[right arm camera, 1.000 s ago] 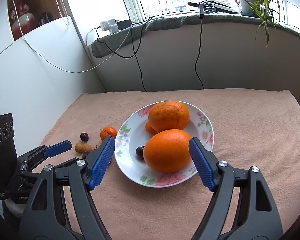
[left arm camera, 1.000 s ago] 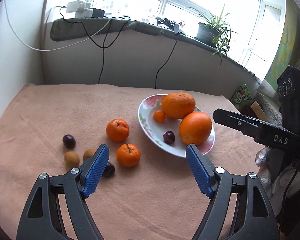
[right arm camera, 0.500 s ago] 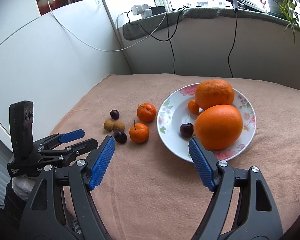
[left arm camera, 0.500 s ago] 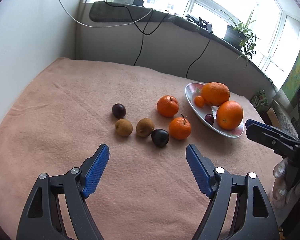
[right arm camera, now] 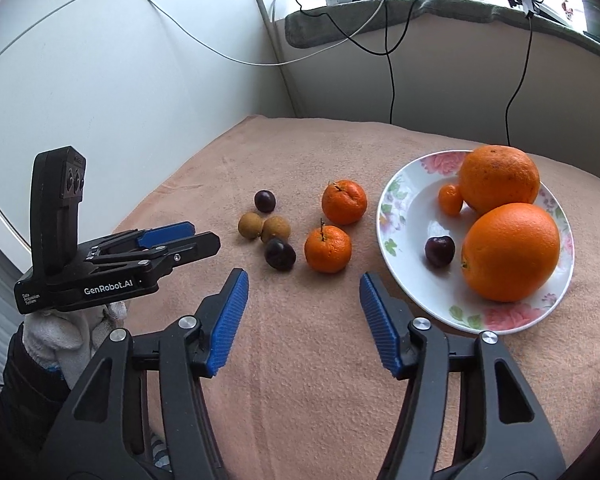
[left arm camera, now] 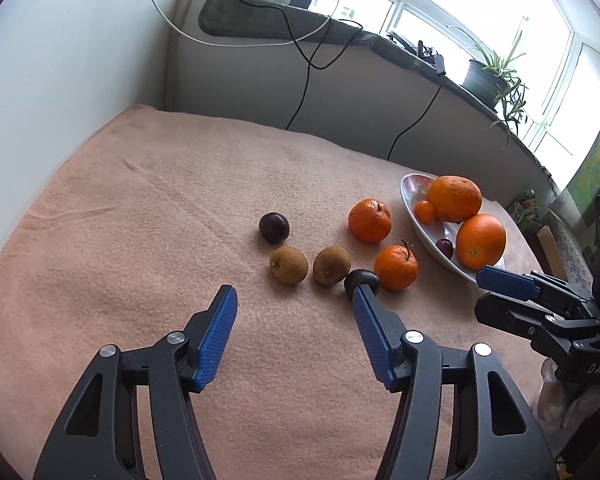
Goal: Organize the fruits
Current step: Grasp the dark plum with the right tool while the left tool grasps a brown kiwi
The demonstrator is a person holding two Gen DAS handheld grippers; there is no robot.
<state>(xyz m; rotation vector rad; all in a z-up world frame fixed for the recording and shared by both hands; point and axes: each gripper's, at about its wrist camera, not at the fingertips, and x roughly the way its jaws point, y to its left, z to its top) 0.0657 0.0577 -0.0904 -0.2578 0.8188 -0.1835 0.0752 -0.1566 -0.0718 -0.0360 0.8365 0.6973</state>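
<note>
Both sets of jaws are being closed over bare cloth, nothing being held between them: the left gripper (left arm camera: 294, 300) and the right gripper (right arm camera: 304, 282). Two oranges (right arm camera: 510, 252), a small mandarin and a cherry are being carried by the floral plate (right arm camera: 404, 200). Two tangerines (right arm camera: 327, 249), two kiwis (left arm camera: 289, 265) and two plums (left arm camera: 274, 227) are being left lying loose on the peach blanket (left arm camera: 140, 220), just left of the plate.

Matt, fuzzy cloth (left arm camera: 140, 208); glossy glazed plate (right arm camera: 400, 200) (floral rim); ribbed claw pads (right arm camera: 228, 316).

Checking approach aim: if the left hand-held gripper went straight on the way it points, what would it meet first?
Probably the pair of small brown round fruits on the pink cloth; nothing lies between its closing jaws yet. Depth is uncertain.
</note>
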